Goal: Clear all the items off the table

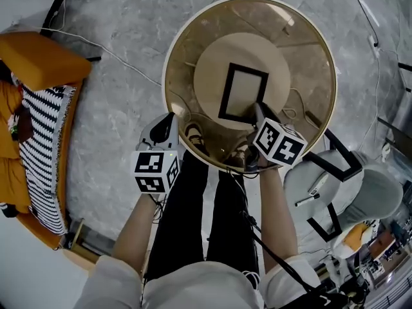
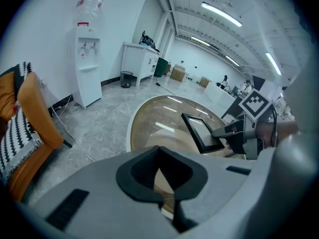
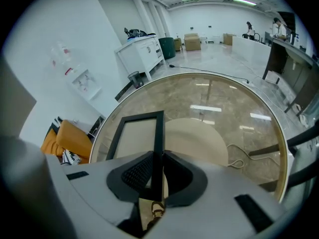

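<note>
A black picture frame [image 1: 243, 92] with a pale panel lies on the round glass table [image 1: 168, 56], near its middle. My right gripper [image 1: 257, 111] is shut on the frame's near right edge; in the right gripper view the black edge [image 3: 158, 133] runs straight between the closed pads [image 3: 139, 171]. The left gripper view shows the frame [image 2: 202, 131] and the right gripper [image 2: 239, 133] gripping its corner. My left gripper [image 1: 168, 124] hovers at the table's near left rim, jaws shut with nothing between them [image 2: 160, 183].
An orange sofa with a striped cushion [image 1: 38, 108] stands to the left, a grey chair [image 1: 341, 185] to the right. The person's legs and shoes show under the glass. A white water dispenser [image 2: 87, 68] and a cable [image 1: 96, 44] are on the grey floor.
</note>
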`<state>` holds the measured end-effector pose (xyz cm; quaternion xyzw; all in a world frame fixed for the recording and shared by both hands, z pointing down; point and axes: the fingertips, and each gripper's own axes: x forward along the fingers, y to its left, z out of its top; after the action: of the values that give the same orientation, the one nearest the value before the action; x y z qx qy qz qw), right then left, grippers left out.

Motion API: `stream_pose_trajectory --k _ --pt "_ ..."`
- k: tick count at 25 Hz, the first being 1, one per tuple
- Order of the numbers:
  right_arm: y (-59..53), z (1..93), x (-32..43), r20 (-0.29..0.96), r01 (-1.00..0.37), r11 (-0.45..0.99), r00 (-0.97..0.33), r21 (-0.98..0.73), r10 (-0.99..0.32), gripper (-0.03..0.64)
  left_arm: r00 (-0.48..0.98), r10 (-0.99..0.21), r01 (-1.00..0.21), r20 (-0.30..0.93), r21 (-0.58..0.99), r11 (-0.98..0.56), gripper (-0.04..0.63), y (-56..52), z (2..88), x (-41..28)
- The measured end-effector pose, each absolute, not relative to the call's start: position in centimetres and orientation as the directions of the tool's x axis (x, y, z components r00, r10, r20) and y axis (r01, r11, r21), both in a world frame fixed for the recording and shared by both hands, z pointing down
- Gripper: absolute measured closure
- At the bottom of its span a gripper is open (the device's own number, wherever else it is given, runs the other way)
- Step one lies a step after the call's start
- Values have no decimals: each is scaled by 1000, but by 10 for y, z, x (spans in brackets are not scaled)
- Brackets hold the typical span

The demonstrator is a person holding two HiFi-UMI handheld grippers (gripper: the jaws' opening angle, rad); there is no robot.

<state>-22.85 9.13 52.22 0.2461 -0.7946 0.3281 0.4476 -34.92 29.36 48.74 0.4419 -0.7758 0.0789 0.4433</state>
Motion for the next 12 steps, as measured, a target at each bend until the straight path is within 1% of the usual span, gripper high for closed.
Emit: stream_pose_trajectory --k 5,12 --pt "89 506 -202 861 -707 632 -494 -317 -121 537 -183 -641 -797 746 269 541 588 271 477 -330" --pt "72 477 -140 846 -782 527 -494 -333 -198 537 -106 -687 -871 719 267 413 588 216 458 -293"
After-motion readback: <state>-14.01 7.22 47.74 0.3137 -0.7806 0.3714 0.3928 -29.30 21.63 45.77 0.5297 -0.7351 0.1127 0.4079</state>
